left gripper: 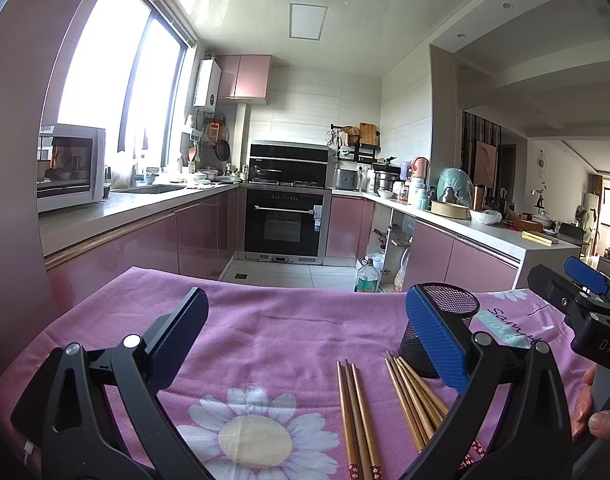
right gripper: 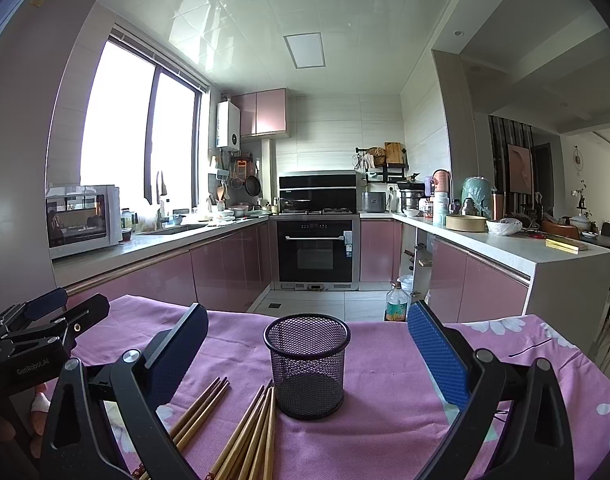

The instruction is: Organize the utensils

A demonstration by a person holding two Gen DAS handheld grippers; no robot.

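Both the left gripper (left gripper: 305,344) and the right gripper (right gripper: 307,356) hovered with jaws spread, holding nothing. The chopsticks (right gripper: 245,436) lay in two bunches on the pink cloth (right gripper: 385,420), just beside the upright mesh cup (right gripper: 308,364).

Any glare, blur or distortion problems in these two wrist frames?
Left wrist view: window blown out white, fisheye bends the counters, chopsticks sharp. Right wrist view: same overexposed window, ceiling reflects glare, mesh cup crisp, dark vignette at corners.

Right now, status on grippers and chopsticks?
Left gripper open, right gripper open. Chopsticks flat on cloth, two bunches. Mesh cup upright, empty. Nothing blocking.
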